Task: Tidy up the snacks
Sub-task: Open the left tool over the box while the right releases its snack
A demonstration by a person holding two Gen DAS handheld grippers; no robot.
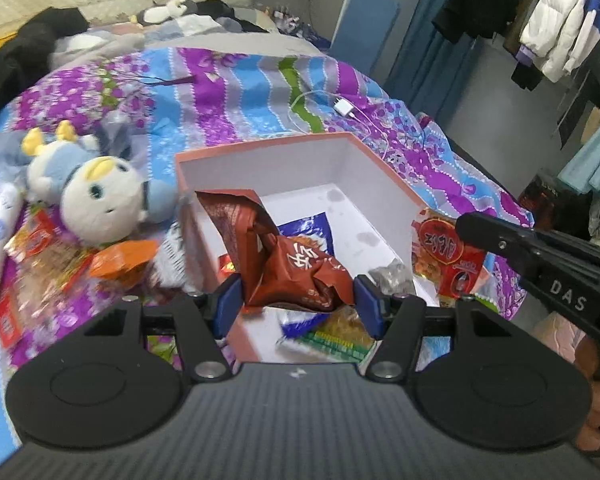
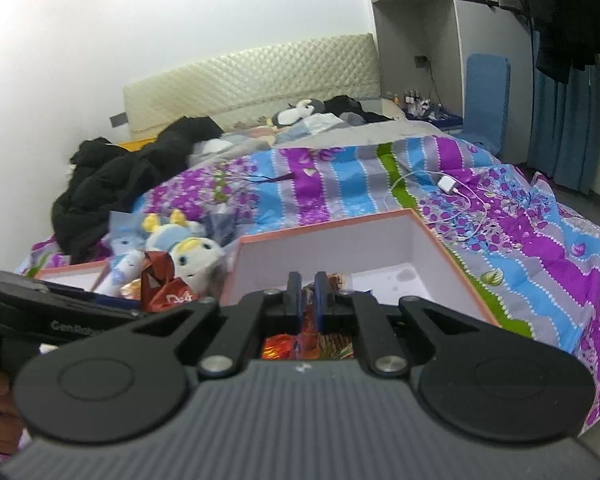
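Box (image 1: 380, 184) far half open and bare, plush toy (image 1: 96, 196) crowding its left wall, snack packets (image 1: 292, 264) filling near end

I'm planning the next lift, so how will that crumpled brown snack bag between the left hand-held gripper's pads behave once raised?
The brown snack bag looks creased and folded, so it will probably flop and sag. It seems thin and partly empty, so likely light. Its glossy film may slip in the left hand-held gripper, above the white box.

Crumpled brown snack bag (image 1: 296, 264) stands pinched btwn the fingers (image 1: 229, 300), over the pink-rimmed box (image 1: 260, 148); red-label pkt (image 1: 448, 252) hangs just right of them, outside box wall.
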